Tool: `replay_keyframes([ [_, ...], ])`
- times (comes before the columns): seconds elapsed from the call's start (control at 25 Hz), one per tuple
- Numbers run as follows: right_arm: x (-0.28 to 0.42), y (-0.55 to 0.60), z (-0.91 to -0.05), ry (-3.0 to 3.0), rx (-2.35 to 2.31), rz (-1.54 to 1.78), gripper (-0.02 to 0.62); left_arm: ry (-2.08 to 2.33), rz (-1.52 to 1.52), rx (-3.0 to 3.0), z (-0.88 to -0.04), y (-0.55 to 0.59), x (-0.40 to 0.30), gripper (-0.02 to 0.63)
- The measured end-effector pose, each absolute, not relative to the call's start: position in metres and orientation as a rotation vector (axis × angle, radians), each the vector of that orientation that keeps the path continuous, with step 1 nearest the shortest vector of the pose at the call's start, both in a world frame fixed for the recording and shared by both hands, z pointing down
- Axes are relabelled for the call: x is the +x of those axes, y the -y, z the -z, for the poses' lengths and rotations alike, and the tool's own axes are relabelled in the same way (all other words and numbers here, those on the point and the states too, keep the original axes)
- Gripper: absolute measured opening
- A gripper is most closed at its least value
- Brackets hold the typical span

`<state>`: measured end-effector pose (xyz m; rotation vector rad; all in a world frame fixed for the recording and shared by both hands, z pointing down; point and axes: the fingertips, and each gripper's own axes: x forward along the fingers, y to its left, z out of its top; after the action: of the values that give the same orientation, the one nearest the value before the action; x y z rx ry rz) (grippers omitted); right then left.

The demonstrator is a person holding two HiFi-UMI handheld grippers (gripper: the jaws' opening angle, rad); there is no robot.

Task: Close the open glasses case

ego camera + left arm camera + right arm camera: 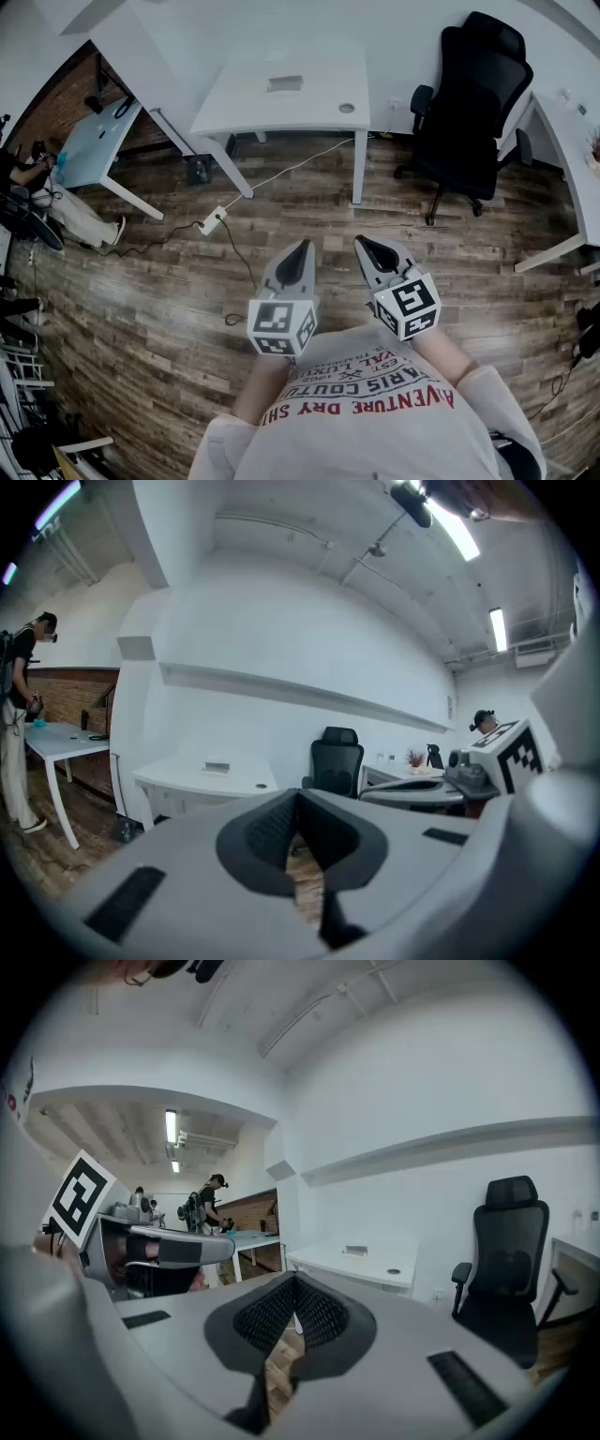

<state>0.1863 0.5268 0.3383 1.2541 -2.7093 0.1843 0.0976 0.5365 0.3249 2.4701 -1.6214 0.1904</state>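
White desk (281, 112) stands well ahead on the wood floor (141, 309), office chair (473, 103) to its right. Left gripper (301, 246) and right gripper (362, 243) are near the operator's chest, both clenched on nothing. Small grey item (284, 83) on the desk is prob. the case, too small to confirm. If so: light, rigid, hinged; I'd press the lid's front edge. Head view shows its top, gripper views its low side.

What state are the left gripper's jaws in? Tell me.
Shut: the left gripper has its jaws meeting at the tips, nothing between them.
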Motion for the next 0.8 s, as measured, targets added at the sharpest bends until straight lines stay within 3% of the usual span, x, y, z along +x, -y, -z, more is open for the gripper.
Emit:
replay_keyframes([
  [0.8, 0.197, -0.499, -0.367, 2.679, 1.302, -0.377, 0.012, 1.598, -0.197, 2.398, -0.352, -0.512, 0.095, 0.005],
])
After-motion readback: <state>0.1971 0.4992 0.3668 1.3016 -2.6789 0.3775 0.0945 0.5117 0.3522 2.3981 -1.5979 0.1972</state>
